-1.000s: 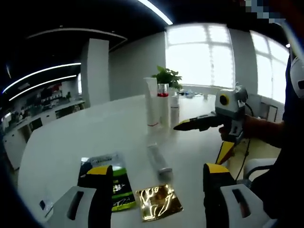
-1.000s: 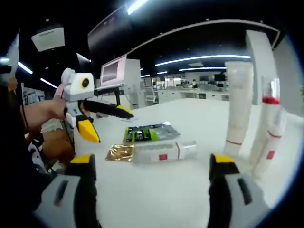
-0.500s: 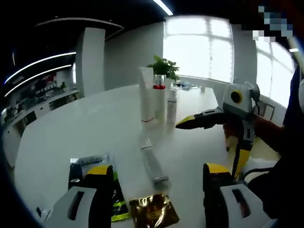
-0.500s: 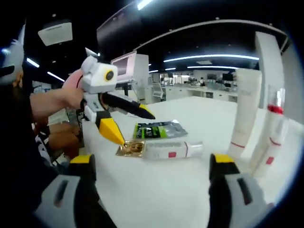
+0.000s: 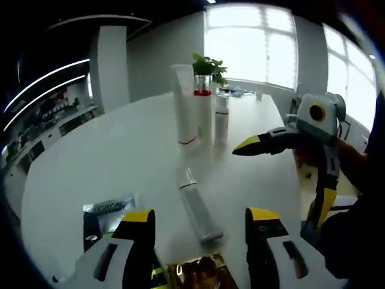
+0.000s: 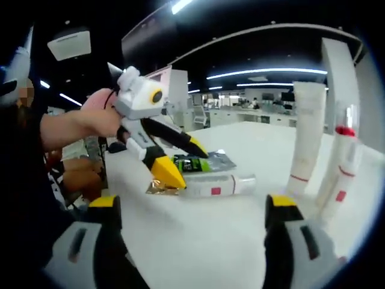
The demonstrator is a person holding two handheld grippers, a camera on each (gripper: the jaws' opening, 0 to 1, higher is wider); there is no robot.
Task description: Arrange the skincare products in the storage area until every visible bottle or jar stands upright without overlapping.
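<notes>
Presently the lying translucent plastic tube with red label (image 5: 198,208) looks light, slippery (grip mid-body); left gripper (image 5: 198,232) and right gripper (image 6: 192,226) both gape empty.

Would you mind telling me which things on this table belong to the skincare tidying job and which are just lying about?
Part of the job:
- lying tube, on its side
- tall white tube, upright
- red-capped bottle, upright
- small white bottle, upright

Just lying about:
- green sachet
- gold sachet
- potted plant
</notes>
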